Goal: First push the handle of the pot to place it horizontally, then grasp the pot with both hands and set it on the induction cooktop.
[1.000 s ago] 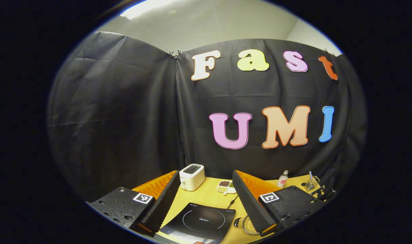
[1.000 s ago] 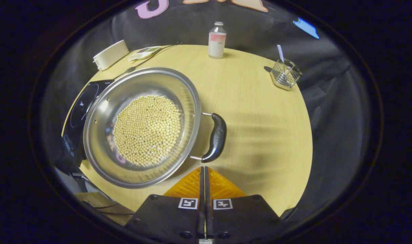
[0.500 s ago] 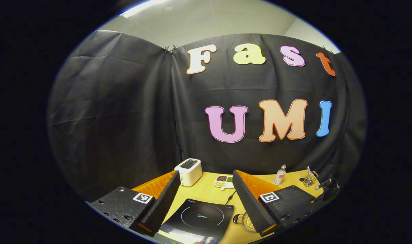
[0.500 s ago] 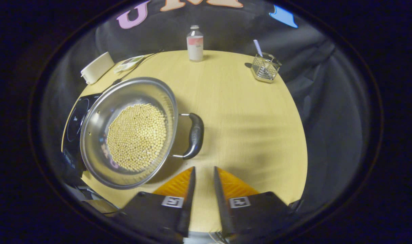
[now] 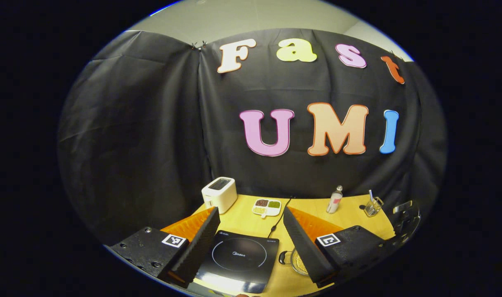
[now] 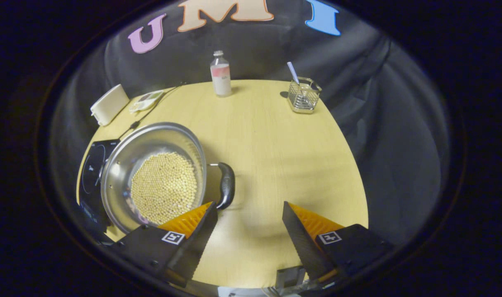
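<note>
In the right gripper view a steel pot [image 6: 123, 165] holding yellow beans [image 6: 162, 187] sits on the wooden table, and its left rim overlaps the black induction cooktop [image 6: 90, 173]. Its black side handle [image 6: 226, 185] points right, just beyond my left fingertip. My right gripper [image 6: 248, 205] is open above the bare tabletop beside that handle, holding nothing. In the left gripper view my left gripper [image 5: 251, 210] is open, high and back from the table, with the cooktop [image 5: 238, 260] between its fingers. Part of the pot [image 5: 296, 262] and its near handle [image 5: 282, 258] peek out beside the right finger.
A white toaster [image 5: 219, 194], a divided snack dish [image 5: 266, 206], a small bottle [image 5: 335, 200] and a glass holder with a straw [image 5: 372, 206] line the table's far edge. The cooktop's cord [image 5: 280, 216] runs toward the back. The other gripper [image 5: 406, 216] shows at far right.
My right gripper went from shut to wide open and drew back from the pot handle. The left gripper view tilted down, so more of the table and cooktop shows.
</note>
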### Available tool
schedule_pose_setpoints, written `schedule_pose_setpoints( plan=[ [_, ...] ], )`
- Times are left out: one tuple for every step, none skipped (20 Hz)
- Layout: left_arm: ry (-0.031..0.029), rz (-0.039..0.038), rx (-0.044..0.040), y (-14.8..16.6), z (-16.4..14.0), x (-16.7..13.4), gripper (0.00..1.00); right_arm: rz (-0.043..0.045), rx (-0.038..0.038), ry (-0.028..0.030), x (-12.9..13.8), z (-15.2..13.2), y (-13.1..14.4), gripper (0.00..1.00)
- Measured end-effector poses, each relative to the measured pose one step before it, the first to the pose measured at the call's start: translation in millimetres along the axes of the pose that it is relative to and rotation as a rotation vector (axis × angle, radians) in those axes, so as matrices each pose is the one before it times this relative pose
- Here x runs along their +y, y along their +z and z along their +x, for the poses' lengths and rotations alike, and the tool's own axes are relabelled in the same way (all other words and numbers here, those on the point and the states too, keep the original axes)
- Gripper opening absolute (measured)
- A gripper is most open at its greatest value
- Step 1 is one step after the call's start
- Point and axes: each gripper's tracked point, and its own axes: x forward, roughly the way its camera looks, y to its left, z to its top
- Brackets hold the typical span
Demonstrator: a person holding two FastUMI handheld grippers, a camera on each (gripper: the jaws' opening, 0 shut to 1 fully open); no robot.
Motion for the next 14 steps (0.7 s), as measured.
schedule_pose_setpoints(
  plan=[
    [-0.01469,-0.00404,0.0211,-9.64,4.79,-4.16,0.99,-0.00151,-0.00592,0.00507,3.0,0.63,2.21,1.0],
    [-0.01506,-0.00568,0.02547,-9.59,6.72,-4.74,0.99,-0.00204,-0.00068,0.00507,3.52,1.67,-0.51,1.0],
    [-0.01498,-0.00735,0.03721,-13.95,6.88,-5.2,0.99,-0.00183,0.00156,0.00607,3.38,0.85,0.58,1.0],
    [-0.01552,-0.00955,0.03532,-12.68,8.08,-5.43,0.99,-0.00395,0.00178,0.0006,0.74,0.38,-0.87,1.0],
    [-0.01268,-0.00851,0.03564,-12.46,7.59,-3.79,0.99,-0.00443,0.00103,-0.00142,1.39,0.77,0.59,1.0],
    [-0.01229,-0.00888,0.02931,-10.4,8.93,-4.53,1.0,-0.00344,0.00188,-0.00092,0.47,0.85,-0.61,1.0],
    [-0.01391,-0.00484,0.02699,-10.48,8.99,-4.46,1.0,-0.00213,0.00327,0.00267,2.09,-0.03,0.22,1.0],
    [-0.01519,0.00267,0.02908,-10.91,8.85,-4.25,1.0,0.00028,0.00224,0.00498,2.07,0.04,-0.42,1.0],
    [-0.01015,0.00895,0.04062,-13.59,9.87,-3.98,1.0,0.00127,0.00198,0.0024,1.75,1.46,1.05,1.0],
    [-0.00913,0.01127,0.03995,-12.25,8.35,-2.93,1.0,0.00181,0.0028,0.00015,1.72,1.87,-0.65,1.0],
    [-0.01177,0.00899,0.03452,-10.15,9.17,-2.91,1.0,0.00359,0.00143,0.0019,0.47,0.35,1.02,1.0],
    [-0.01589,0.00521,0.0321,-9.2,8.93,-5.13,1.0,0.00603,0.00356,0.00428,1.22,1.79,0.35,1.0],
    [-0.01733,0.0017,0.03922,-12.62,9.42,-3.15,1.0,0.00679,0.00372,0.00373,2.56,2.39,1.31,1.0],
    [-0.0162,-0.00161,0.03778,-10.77,10.16,-4.4,1.0,0.00446,0.00393,0.00287,1.39,2.3,-0.17,1.0]
  ],
)
